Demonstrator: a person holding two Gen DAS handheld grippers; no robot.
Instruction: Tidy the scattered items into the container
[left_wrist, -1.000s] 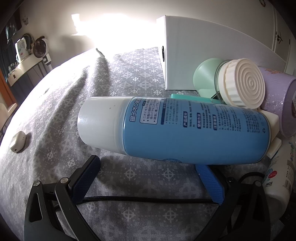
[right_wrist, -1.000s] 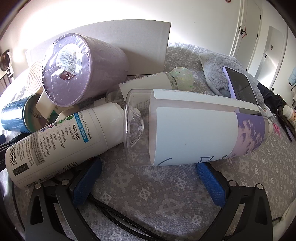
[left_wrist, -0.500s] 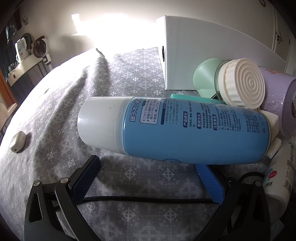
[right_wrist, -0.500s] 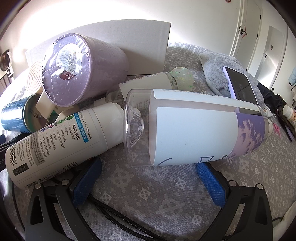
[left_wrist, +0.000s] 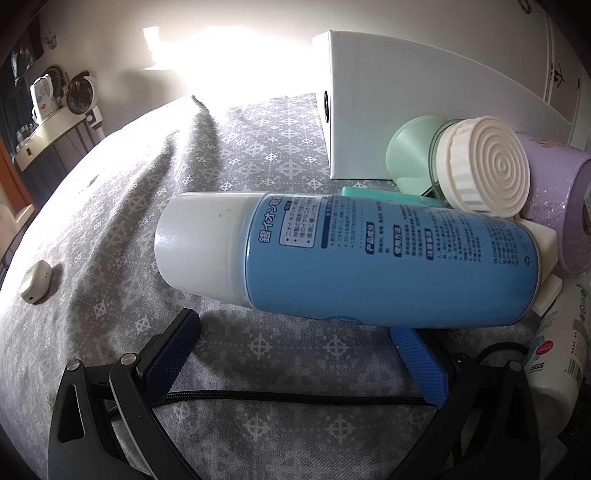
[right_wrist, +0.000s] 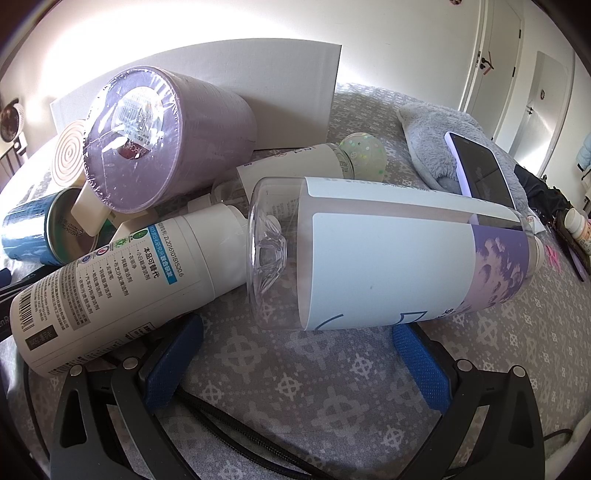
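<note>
Nothing has shifted over the last second: both grippers sit still on the bed (left_wrist: 258, 155), left gripper (left_wrist: 295, 354) and right gripper (right_wrist: 299, 354) with fingers spread wide and empty, so no item has yet gone into the white box (left_wrist: 369, 122). The blue spray can (left_wrist: 369, 258) lies on its side just beyond the left fingers, long axis across the view, white cap pointing left; the clear bottle (right_wrist: 388, 254) lies likewise before the right fingers, base to the left

left hand-held gripper (left_wrist: 295, 354): jaws wide apart, low | right hand-held gripper (right_wrist: 297, 358): jaws wide apart, low
</note>
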